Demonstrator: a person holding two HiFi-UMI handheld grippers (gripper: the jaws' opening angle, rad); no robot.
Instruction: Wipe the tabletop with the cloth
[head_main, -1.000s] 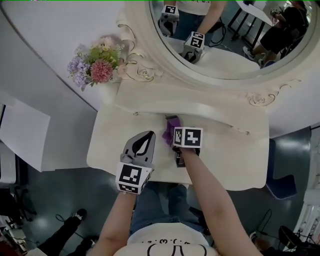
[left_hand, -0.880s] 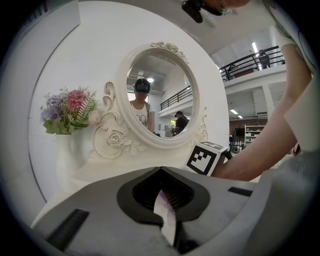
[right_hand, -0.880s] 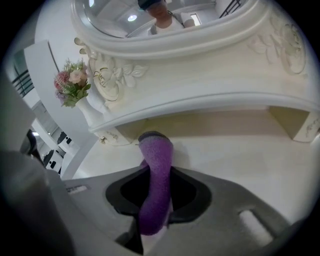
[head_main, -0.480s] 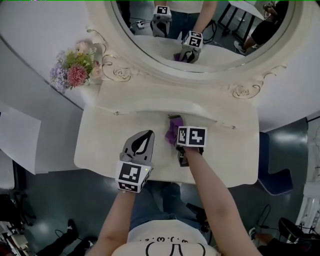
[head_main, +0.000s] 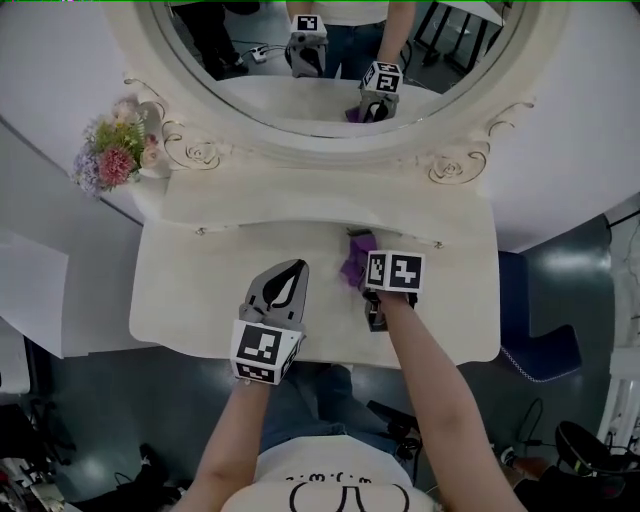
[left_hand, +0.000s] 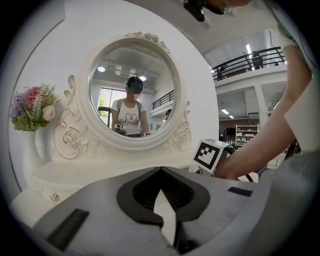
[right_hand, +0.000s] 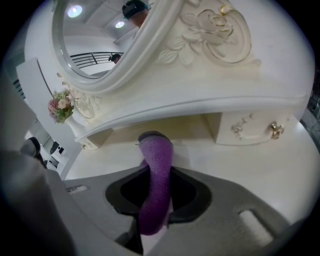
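Note:
A purple cloth (head_main: 354, 260) lies bunched on the cream tabletop (head_main: 200, 290), just in front of the raised shelf under the mirror. My right gripper (head_main: 366, 274) is shut on it, its marker cube above the jaws. In the right gripper view the cloth (right_hand: 156, 160) runs up between the shut jaws of the right gripper (right_hand: 155, 176) and folds over at the tip. My left gripper (head_main: 296, 268) hovers over the tabletop left of the cloth. In the left gripper view the left gripper (left_hand: 161, 170) is shut on nothing.
A big oval mirror (head_main: 330, 60) in a carved frame stands behind the shelf. A vase of flowers (head_main: 108, 155) sits at the shelf's left end. A small drawer with a knob (right_hand: 274, 130) is under the shelf at right. A blue chair (head_main: 545, 350) stands beside the table.
My right gripper has slid the cloth rightward along the tabletop. The left gripper has also drifted right relative to the table, and the head view has swung so the mirror sits further left.

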